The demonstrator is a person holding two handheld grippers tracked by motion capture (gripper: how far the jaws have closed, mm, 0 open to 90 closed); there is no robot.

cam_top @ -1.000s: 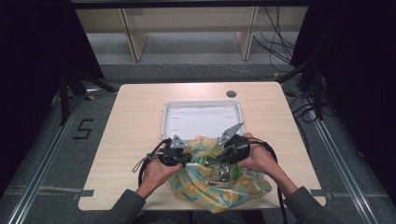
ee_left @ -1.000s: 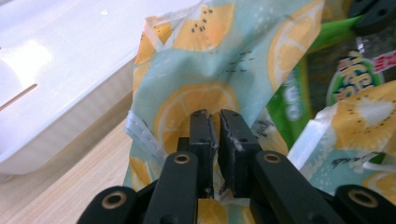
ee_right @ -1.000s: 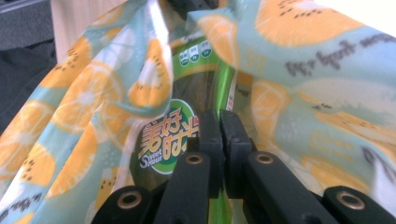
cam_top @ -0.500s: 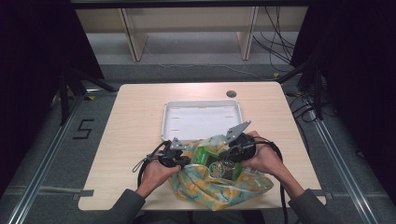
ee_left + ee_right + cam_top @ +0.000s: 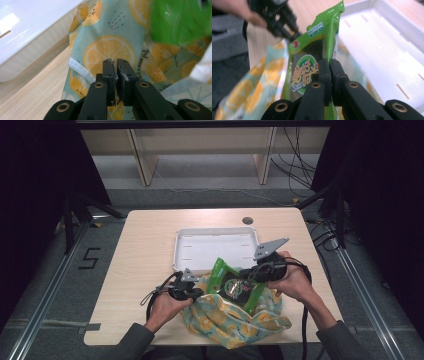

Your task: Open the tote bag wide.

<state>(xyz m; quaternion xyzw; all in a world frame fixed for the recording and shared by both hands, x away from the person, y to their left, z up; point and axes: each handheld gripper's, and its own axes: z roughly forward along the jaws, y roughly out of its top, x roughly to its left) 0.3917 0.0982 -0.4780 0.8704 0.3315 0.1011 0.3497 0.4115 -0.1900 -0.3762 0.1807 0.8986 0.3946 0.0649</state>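
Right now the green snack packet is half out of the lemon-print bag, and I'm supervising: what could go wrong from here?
The right tool pinches only a thin part of the green snack packet, so it might slip free. The left tool grips just a fold of the lemon-print bag; the bag could get dragged along. The packet may catch the rim of the white tray close behind.

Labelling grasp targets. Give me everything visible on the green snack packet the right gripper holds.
The glossy green plastic snack packet is a flat sealed pouch with a crimped top edge, a dark window panel, a round logo with orange characters and small icons near the top. It is tilted, partly risen out of the lemon-print fabric bag, near the white plastic tray. The right gripper has its fingers shut on the packet's face. The left gripper pinches the bag's edge, not the packet.
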